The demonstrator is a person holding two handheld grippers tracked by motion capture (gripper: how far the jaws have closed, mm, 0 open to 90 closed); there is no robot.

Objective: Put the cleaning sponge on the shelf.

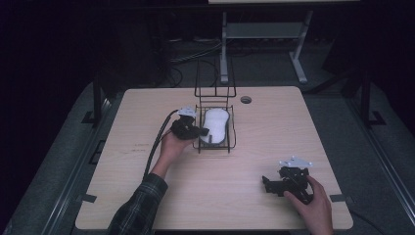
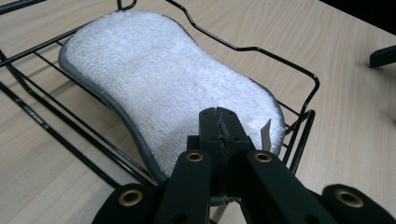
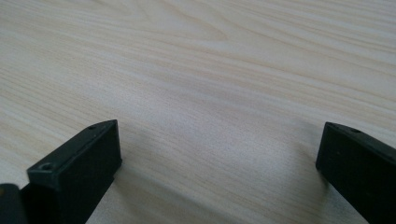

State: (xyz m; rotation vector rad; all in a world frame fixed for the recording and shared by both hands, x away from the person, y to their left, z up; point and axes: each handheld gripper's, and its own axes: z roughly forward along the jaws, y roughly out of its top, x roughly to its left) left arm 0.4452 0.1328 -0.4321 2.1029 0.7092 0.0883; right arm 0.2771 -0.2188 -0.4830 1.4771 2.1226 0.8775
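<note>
Left gripper view: a white, peanut-shaped terry sponge pad with a grey edge (image 2: 159, 79) is seen lying flat in a black wire basket (image 2: 306, 100), near the middle of the pale wooden tabletop (image 1: 274, 142). The left gripper (image 2: 219, 122) is held over the pad's near end, its jaws pressed together; whether a fold of pad is pinched cannot be told. A small white tag (image 2: 266, 133) juts from the pad beside the jaws; no writing can be read on it. The right gripper (image 3: 219, 154) is rested spread over bare wood, well apart. The step is judged to be settling or lifting the pad; a clear rise from the basket rim would be called for next.
</note>
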